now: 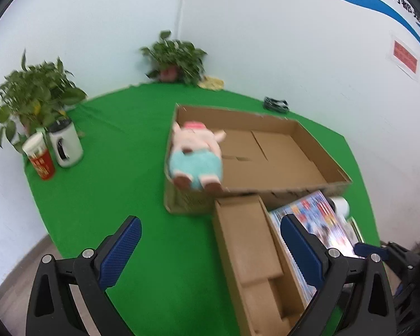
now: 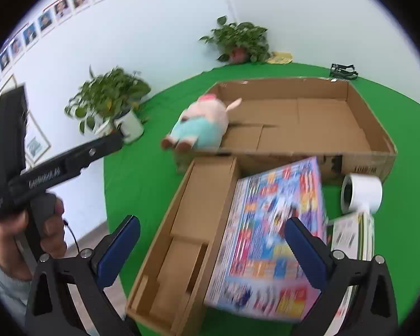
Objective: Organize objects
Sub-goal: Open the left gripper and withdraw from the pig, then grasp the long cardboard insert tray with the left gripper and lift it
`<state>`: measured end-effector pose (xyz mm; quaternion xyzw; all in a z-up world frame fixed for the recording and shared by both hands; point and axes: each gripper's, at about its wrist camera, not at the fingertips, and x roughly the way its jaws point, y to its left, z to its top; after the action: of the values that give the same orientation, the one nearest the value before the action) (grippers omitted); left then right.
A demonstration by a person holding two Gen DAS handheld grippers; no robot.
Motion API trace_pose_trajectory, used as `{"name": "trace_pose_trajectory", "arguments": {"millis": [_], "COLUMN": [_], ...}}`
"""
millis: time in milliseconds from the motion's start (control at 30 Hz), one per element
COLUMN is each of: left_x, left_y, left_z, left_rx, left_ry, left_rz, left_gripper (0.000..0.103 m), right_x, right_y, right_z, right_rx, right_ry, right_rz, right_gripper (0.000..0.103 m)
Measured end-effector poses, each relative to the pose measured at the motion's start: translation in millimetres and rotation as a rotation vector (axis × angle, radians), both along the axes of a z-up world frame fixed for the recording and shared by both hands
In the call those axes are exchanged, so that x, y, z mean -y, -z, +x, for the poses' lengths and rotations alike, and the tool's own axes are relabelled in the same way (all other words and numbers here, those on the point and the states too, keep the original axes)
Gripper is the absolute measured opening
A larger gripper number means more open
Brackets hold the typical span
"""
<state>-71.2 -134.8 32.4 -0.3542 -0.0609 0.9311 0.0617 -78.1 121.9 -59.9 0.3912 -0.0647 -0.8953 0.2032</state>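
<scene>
A pink plush pig in light-blue trousers (image 1: 196, 154) lies at the left end of the large open cardboard box (image 1: 316, 145), its feet over the near rim. My left gripper (image 1: 212, 249) hangs open above the green cloth and a small brown box (image 1: 246, 252), holding nothing. In the right wrist view the pig (image 2: 201, 123) rests on the same corner of the large box (image 2: 378, 154). My right gripper (image 2: 212, 252) is open and empty above the small box (image 2: 187, 238) and a colourful book (image 2: 277, 224) that leans on that box's right side.
A white tape roll (image 2: 361, 193) and a pale booklet (image 2: 352, 235) lie right of the book. Potted plants (image 1: 33, 95) (image 1: 173, 56), a white jug (image 1: 64, 145) and a red cup (image 1: 40, 156) stand along the wall. A hand (image 2: 28, 224) holds the left gripper.
</scene>
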Motion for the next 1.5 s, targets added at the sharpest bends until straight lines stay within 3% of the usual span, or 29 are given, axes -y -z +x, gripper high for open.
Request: {"name": "trace_pose_trajectory", "arguments": {"millis": [233, 400, 633, 733, 833, 933, 1000, 1067, 1233, 1367, 1500], "left_x": [-11, -16, -17, -15, -15, -18, -21, -22, -27, -25, -19], "left_y": [29, 43, 57, 63, 70, 75, 79, 83, 89, 102, 104], "left_z": [45, 58, 53, 47, 42, 45, 47, 48, 56, 63, 65], "left_rx": [0.104, 0.144, 0.192, 0.227, 0.263, 0.277, 0.286, 0.302, 0.322, 0.374, 0.397], "left_ry": [0.037, 0.061, 0.097, 0.115, 0.135, 0.150, 0.149, 0.152, 0.168, 0.153, 0.135], "left_rz": [0.097, 0.102, 0.117, 0.141, 0.157, 0.175, 0.186, 0.193, 0.174, 0.210, 0.231], "left_gripper": [0.100, 0.099, 0.090, 0.077, 0.065, 0.062, 0.060, 0.053, 0.050, 0.035, 0.026], "right_x": [-1, 1, 12, 13, 18, 24, 27, 31, 39, 37, 43], "right_y": [15, 24, 40, 49, 52, 58, 59, 60, 59, 61, 65], "right_z": [29, 36, 47, 44, 46, 44, 43, 42, 45, 41, 36], "right_rx": [0.050, 0.082, 0.118, 0.176, 0.177, 0.209, 0.212, 0.213, 0.202, 0.221, 0.236], "right_ry": [-0.039, -0.039, -0.084, -0.083, -0.087, -0.098, -0.098, -0.102, -0.107, -0.088, -0.068], "right_rz": [-0.013, -0.019, 0.026, 0.014, 0.041, 0.048, 0.052, 0.054, 0.077, 0.052, 0.085], "right_gripper": [0.103, 0.101, 0.073, 0.051, 0.043, 0.030, 0.030, 0.023, 0.023, 0.025, 0.026]}}
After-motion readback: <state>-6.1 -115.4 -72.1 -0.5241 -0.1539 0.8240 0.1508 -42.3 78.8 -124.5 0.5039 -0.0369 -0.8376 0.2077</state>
